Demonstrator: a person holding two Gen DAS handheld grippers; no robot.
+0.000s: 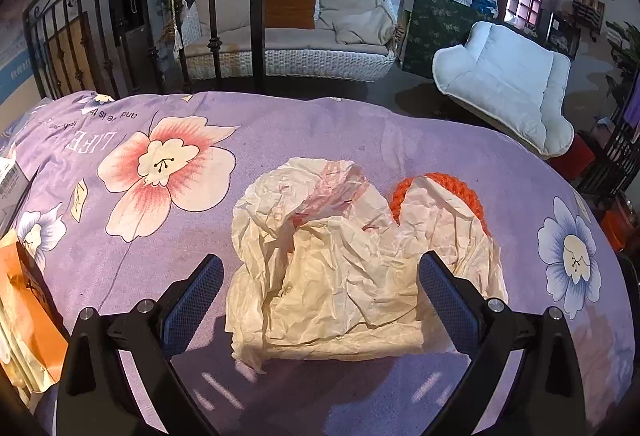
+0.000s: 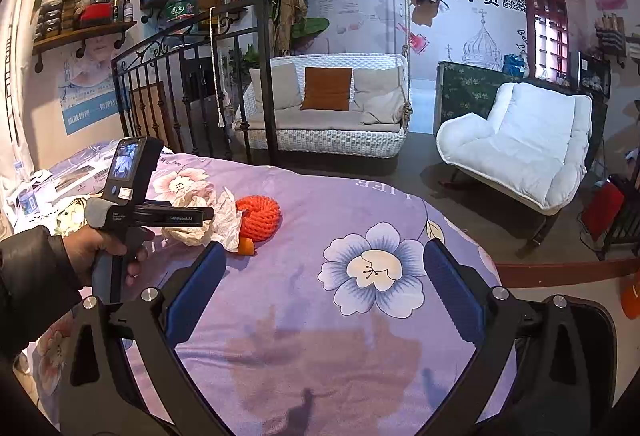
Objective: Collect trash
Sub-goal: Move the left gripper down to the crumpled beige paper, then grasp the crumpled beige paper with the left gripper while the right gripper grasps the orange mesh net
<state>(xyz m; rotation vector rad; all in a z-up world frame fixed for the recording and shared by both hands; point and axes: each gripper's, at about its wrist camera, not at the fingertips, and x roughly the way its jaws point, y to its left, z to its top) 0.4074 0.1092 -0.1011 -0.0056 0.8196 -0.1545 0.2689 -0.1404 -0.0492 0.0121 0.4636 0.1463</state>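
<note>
A crumpled sheet of cream paper (image 1: 344, 268) lies on the purple flowered bedspread (image 1: 168, 139), with a thin pink plastic wrapper (image 1: 332, 191) on top of it. An orange knitted ring (image 1: 404, 191) peeks out from behind the paper. My left gripper (image 1: 320, 300) is open, its blue pads on either side of the paper's near edge. In the right wrist view the same crumpled paper (image 2: 200, 211) and the orange knitted ring (image 2: 258, 215) sit at the left. My right gripper (image 2: 320, 276) is open over bare bedspread (image 2: 320, 348), holding nothing. A hand holds the left gripper's body (image 2: 132, 195).
An orange and white bag (image 1: 28, 316) lies at the left edge of the bed, with packaging (image 1: 12, 175) behind it. A black iron bed rail (image 2: 188, 83) stands at the far end. Beyond are a white wicker swing sofa (image 2: 328, 103) and a white cushioned chair (image 2: 520, 147).
</note>
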